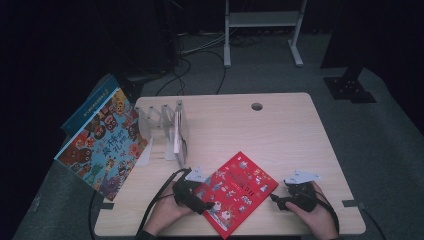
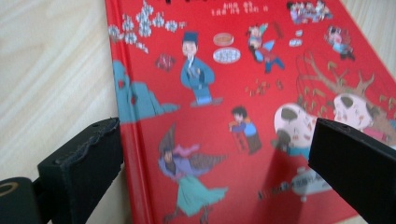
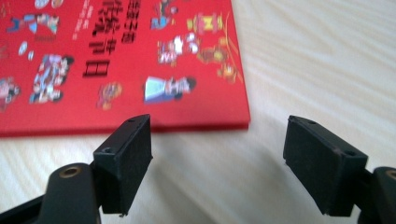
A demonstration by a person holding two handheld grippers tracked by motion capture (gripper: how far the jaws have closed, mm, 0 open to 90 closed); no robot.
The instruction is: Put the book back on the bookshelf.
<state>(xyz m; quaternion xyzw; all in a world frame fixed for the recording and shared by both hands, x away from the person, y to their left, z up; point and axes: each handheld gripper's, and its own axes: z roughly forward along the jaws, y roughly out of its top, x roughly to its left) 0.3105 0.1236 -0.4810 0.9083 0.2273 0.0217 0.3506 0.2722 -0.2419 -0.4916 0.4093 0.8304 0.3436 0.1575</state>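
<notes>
A red book (image 1: 236,192) lies flat on the counter (image 1: 280,135), near my edge and turned at an angle, its cover full of small cartoon figures.

My left tongs (image 1: 204,202) sit at the book's left edge with jaws spread wide. In the left gripper view the tongs (image 2: 212,158) straddle the spine side: one jaw is over bare wood just beside the spine, the other over the red cover (image 2: 243,93). Whether either jaw touches the book, I cannot tell. Nothing is gripped.

My right tongs (image 1: 276,200) are just off the book's right corner, also released. In the right gripper view the tongs (image 3: 217,149) hover above bare wood, one jaw close to the book's (image 3: 116,60) near edge, the other well clear of it.

Farther left on the counter stands a folding rack (image 1: 162,125) with a thin white book (image 1: 178,135) upright in it. A large picture book (image 1: 102,145) leans tilted past the counter's left edge, with a blue book (image 1: 90,102) behind it.
</notes>
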